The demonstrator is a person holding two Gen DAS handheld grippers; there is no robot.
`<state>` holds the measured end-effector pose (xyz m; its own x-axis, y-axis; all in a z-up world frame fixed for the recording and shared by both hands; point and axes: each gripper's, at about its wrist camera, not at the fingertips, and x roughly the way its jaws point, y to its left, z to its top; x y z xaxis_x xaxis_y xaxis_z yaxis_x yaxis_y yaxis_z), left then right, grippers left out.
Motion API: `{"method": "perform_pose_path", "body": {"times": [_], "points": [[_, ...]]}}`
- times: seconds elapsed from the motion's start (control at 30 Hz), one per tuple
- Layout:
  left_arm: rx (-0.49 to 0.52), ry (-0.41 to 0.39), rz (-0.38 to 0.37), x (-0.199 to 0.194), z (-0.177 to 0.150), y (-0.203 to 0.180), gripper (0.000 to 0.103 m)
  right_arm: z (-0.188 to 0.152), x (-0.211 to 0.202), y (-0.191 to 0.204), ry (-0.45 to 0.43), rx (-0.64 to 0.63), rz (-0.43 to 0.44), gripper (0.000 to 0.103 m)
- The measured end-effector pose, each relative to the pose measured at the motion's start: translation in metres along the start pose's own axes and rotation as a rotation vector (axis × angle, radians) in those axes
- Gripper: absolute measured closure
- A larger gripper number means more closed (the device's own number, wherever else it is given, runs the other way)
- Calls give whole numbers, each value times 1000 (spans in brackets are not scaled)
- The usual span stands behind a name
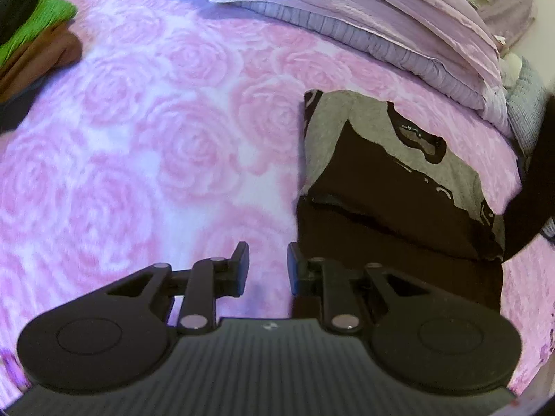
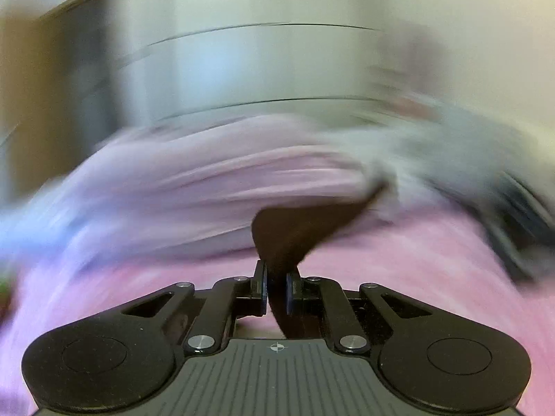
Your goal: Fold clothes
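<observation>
A grey and black garment (image 1: 381,173) lies partly folded on the pink rose-patterned blanket (image 1: 156,156), at the right of the left wrist view. My left gripper (image 1: 267,270) hovers beside the garment's near left edge. Its jaws stand apart with only blanket showing between them. In the right wrist view, which is heavily blurred, my right gripper (image 2: 276,287) is shut on a flap of dark fabric (image 2: 298,228) that rises from between its pads. The rest of that fabric is hidden below the gripper.
A stack of folded clothes in black, green and brown (image 1: 31,41) sits at the far left of the bed. Lilac bedding (image 1: 364,24) is piled along the far side. A dark shape (image 1: 534,190) crosses the right edge of the left wrist view.
</observation>
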<state>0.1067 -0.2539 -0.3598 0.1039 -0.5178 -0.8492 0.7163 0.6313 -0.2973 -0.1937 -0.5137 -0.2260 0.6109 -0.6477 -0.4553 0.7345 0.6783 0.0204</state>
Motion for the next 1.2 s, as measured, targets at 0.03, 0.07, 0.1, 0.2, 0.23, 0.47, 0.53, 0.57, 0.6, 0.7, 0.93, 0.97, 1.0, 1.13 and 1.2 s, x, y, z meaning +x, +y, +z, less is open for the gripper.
{"method": "perform_pose_path", "body": {"times": [0.03, 0.07, 0.1, 0.2, 0.23, 0.47, 0.53, 0.57, 0.6, 0.7, 0.93, 0.97, 1.0, 1.13, 1.2], "points": [[-9, 3, -5, 0, -2, 1, 85, -10, 6, 33, 44, -128, 75, 86], [-18, 11, -7, 2, -5, 3, 85, -26, 13, 65, 94, -261, 118, 73], [-24, 17, -12, 3, -7, 4, 85, -44, 20, 89, 150, -369, 123, 49], [-31, 38, -31, 6, -13, 5, 85, -107, 40, 125, 332, -628, 120, 33], [-30, 42, -45, 8, -14, 5, 85, -125, 44, 125, 380, -678, 105, 33], [-35, 31, -107, 28, 7, -6, 81, -152, 44, 33, 514, -517, -25, 33], [-28, 5, -110, 39, 24, -12, 75, -146, 40, 14, 503, -484, -74, 34], [-26, -12, -114, 44, 34, -15, 74, -142, 43, 2, 496, -466, -94, 35], [-25, -21, -116, 49, 42, -18, 72, -140, 41, -6, 492, -458, -108, 37], [-36, -24, -119, 64, 60, -23, 70, -136, 46, -19, 490, -463, -113, 49], [-145, -32, -138, 82, 79, -20, 58, -142, 59, -23, 480, -559, -77, 95], [-155, -30, -148, 84, 80, -20, 58, -141, 59, -25, 482, -533, -70, 95], [-160, -21, -157, 88, 81, -21, 62, -139, 59, -27, 486, -512, -61, 95], [-138, -11, -174, 95, 80, -30, 101, -140, 55, -25, 493, -516, -57, 95], [-108, -43, -173, 85, 75, -31, 101, -139, 52, -26, 490, -520, -57, 95]]}}
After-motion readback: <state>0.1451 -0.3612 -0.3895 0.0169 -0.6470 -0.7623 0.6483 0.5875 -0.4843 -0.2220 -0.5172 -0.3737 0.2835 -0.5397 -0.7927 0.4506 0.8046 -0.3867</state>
